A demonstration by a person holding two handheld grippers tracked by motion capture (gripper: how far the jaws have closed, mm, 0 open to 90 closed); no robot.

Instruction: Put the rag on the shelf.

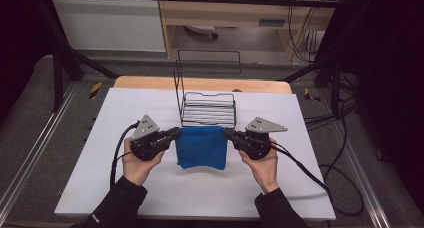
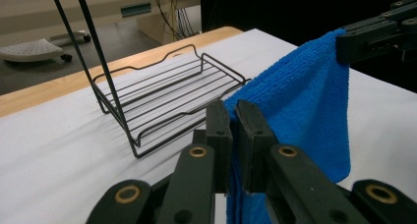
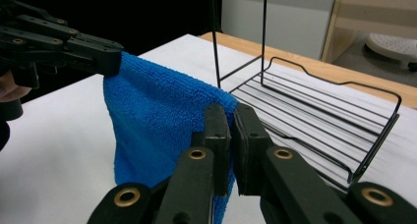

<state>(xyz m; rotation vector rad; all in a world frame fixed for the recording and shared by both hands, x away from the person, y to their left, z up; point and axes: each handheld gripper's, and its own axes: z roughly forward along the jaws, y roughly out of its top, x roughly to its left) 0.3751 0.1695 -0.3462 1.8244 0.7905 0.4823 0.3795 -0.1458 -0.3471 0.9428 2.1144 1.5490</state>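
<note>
A blue cloth (image 1: 202, 147) hangs stretched between my two grippers, above the white table (image 1: 150, 188) and just in front of a black wire rack (image 1: 209, 109). My left gripper (image 1: 176, 133) is shut on the cloth's left top corner, and my right gripper (image 1: 226, 133) is shut on its right top corner. In the left gripper view the jaws (image 2: 234, 117) pinch the blue cloth (image 2: 300, 106), with the wire rack (image 2: 167, 94) behind it. In the right gripper view the jaws (image 3: 233, 117) clamp the cloth (image 3: 157, 121), and the rack (image 3: 314, 111) lies just beyond.
The rack has a tall upright wire frame (image 1: 207, 63) at its back. A wooden table edge (image 1: 150, 82) runs behind the white sheet. Black cables (image 1: 305, 168) trail from the right gripper across the table to the floor at the right.
</note>
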